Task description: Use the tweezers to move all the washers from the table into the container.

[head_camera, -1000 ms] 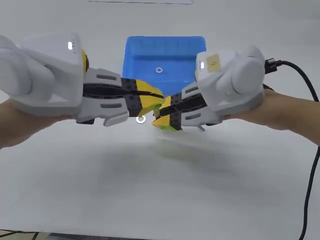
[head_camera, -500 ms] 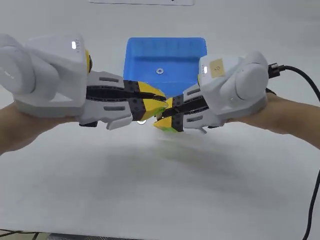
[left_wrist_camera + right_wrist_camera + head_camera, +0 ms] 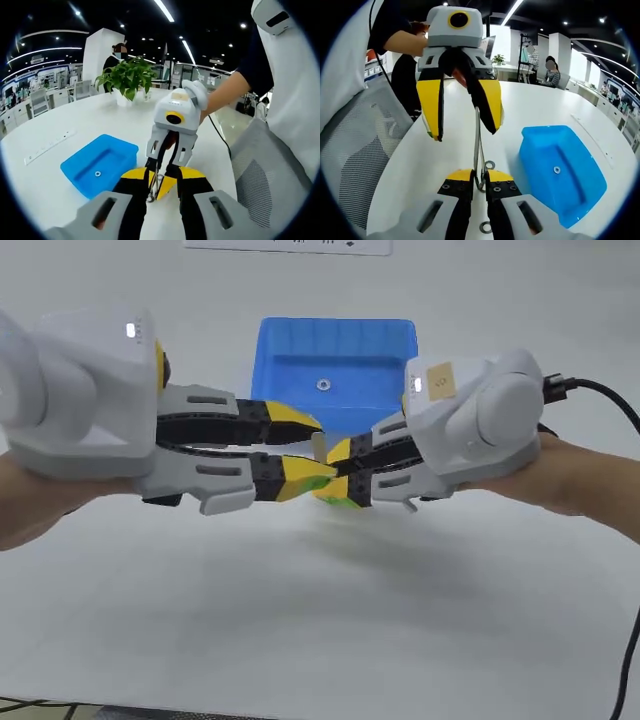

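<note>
The right tool (image 3: 479,179) is closed tight on the tweezers (image 3: 478,145), pinching the thin metal pair low down so that it stands out forward from the yellow tips. The left tool (image 3: 156,176) faces it from the other side with its jaws spread wide apart and nothing gripped. The free end of the tweezers reaches into the gap between those 2 open jaws; whether it touches either of them I cannot tell. In the head view the 2 tools meet tip to tip above the white worktop (image 3: 320,620), just in front of the near wall of the blue container (image 3: 385,340).

The container sits on the worktop beyond the tools, and 1 washer (image 3: 323,386) lies flat on its floor, near the middle. In the right gripper view a loose washer (image 3: 490,164) lies on the worktop just beside the tweezers, on the side towards the container and outside it. A second loose washer (image 3: 485,227) lies on the worktop lower in that view, seen between the grey bodies of the right tool's jaws.

A black cable (image 3: 600,405) runs off the back of the right tool. In the left gripper view a potted plant (image 3: 127,80) stands on the far part of the worktop, and a mesh chair (image 3: 265,175) is next to the person holding the tools.
</note>
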Demonstrator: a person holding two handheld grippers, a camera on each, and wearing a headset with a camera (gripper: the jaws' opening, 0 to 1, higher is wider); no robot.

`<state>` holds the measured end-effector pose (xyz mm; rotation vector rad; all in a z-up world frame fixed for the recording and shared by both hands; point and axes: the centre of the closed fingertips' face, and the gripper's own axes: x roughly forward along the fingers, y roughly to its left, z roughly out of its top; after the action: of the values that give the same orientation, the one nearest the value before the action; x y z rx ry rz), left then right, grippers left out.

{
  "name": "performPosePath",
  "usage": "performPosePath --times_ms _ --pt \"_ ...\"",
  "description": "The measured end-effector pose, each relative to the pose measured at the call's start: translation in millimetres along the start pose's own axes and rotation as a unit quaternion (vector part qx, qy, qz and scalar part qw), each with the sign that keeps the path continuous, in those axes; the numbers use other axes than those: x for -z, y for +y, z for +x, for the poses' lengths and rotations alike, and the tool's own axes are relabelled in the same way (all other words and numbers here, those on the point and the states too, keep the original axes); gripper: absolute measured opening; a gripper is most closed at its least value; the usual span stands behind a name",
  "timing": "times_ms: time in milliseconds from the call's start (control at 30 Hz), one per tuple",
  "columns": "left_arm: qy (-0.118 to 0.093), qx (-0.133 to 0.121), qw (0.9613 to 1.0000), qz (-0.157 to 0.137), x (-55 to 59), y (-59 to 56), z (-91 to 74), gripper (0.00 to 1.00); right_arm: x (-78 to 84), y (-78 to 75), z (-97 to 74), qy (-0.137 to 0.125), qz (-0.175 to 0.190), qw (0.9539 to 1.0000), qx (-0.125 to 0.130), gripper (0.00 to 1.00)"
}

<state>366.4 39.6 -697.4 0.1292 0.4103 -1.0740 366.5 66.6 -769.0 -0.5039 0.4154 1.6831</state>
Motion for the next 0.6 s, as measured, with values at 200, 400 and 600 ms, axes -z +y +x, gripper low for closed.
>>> performPosePath --times_ms 200,400,600 --pt "-0.019 -0.013 0.9994 -0.024 -2.6 0.3 -10.8 0.33 -10.0 -4.0 -6.9 -0.011 0.012 0.9998 0.010 0.10" --pt "-0.013 -0.026 0.9992 -0.027 4.4 1.2 -23.2 0.37 -16.5 -5.7 -12.0 -0.014 0.017 0.9996 0.015 0.10" --pt "-0.024 -0.048 0.9978 -0.039 3.0 3.9 -40.7 0.40 -29.1 -4.8 -21.3 -0.018 0.012 0.9996 0.017 0.10"
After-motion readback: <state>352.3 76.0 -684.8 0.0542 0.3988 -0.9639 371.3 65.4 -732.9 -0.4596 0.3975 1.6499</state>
